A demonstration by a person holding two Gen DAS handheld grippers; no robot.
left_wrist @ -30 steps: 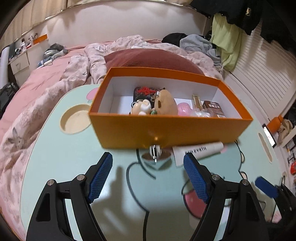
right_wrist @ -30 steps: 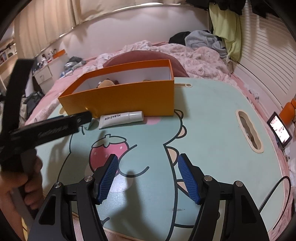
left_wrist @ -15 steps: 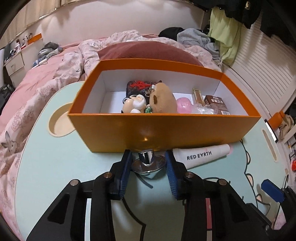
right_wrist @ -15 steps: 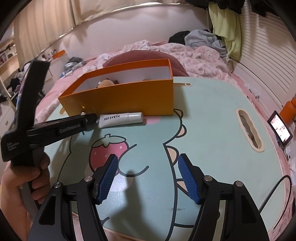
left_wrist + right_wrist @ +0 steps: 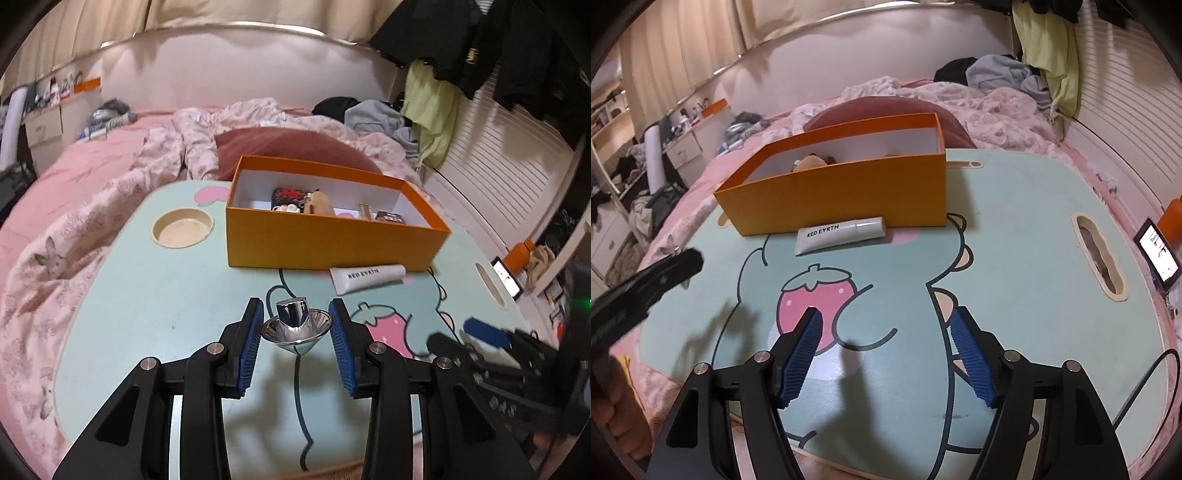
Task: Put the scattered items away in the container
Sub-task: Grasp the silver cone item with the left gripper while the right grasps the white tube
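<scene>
L hand-held gripper [image 5: 295,332] clamps chrome top [image 5: 295,326] — lifted.

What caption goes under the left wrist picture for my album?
Left gripper holds a shiny silver spinning top above the table, facing the orange box.

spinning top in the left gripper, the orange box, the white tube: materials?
Spinning top: looks like polished metal or chrome-plated plastic; mirror reflections on cone and stem.
Orange box: likely matte paperboard; thin straight walls, white inside, no gloss.
White tube: probably soft plastic with a satin finish; flat crimped end, printed lettering, glossier cap.
</scene>
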